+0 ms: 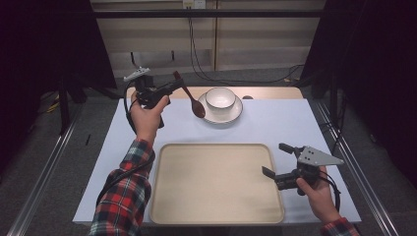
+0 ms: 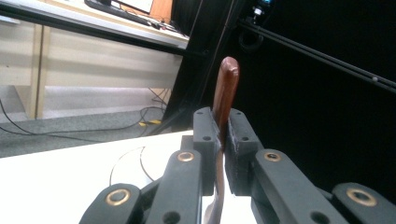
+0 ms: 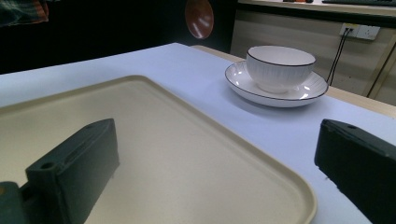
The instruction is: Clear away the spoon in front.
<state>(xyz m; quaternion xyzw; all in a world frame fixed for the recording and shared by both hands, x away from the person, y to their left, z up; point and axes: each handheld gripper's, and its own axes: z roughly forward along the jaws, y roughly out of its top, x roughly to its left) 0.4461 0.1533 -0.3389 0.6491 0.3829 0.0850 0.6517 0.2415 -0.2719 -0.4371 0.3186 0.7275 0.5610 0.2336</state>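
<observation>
While your left tongs (image 1: pixel 169 90) are clamping the brown spoon (image 1: pixel 191 99) by its handle and holding it in the air just left of the white bowl (image 1: pixel 220 97) on its saucer (image 1: pixel 235 114), you are carrying, not yet placing. The spoon's bowl end is hanging low beside the saucer's rim, the handle tip rising past the jaws. Your right tongs (image 1: pixel 275 160) are waiting with jaws apart and empty over the right edge of the beige tray (image 1: pixel 216 184) on the surface (image 1: pixel 275 120). Next, I judge, you are needing a steady swing toward the tray or the bowl, keeping the spoon clear of the rim before letting go.
</observation>
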